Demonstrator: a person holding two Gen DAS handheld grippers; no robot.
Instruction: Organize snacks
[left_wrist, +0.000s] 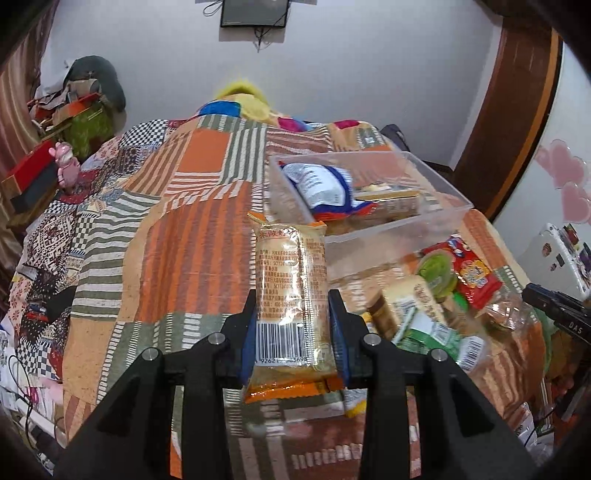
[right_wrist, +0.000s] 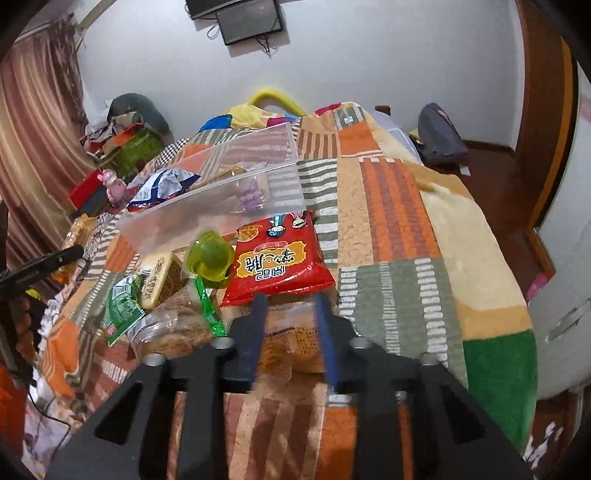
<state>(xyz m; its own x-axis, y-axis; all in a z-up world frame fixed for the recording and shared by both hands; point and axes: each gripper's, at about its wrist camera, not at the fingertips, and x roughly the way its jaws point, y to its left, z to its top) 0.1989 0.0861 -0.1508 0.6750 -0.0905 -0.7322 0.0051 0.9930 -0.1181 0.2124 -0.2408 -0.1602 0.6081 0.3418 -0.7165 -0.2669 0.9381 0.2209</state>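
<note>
Cracker pack lifted toward bin

Left gripper jaws clamped on it, just before the bin; right gripper jaws narrowed around a clear packet. It should be lowered flat.

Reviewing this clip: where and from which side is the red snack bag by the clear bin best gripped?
Take the red snack bag at its near sealed edge, coming from the near side above the blanket. It lies flat, so that thin crimped seam fits the tool better than the puffed middle.
</note>
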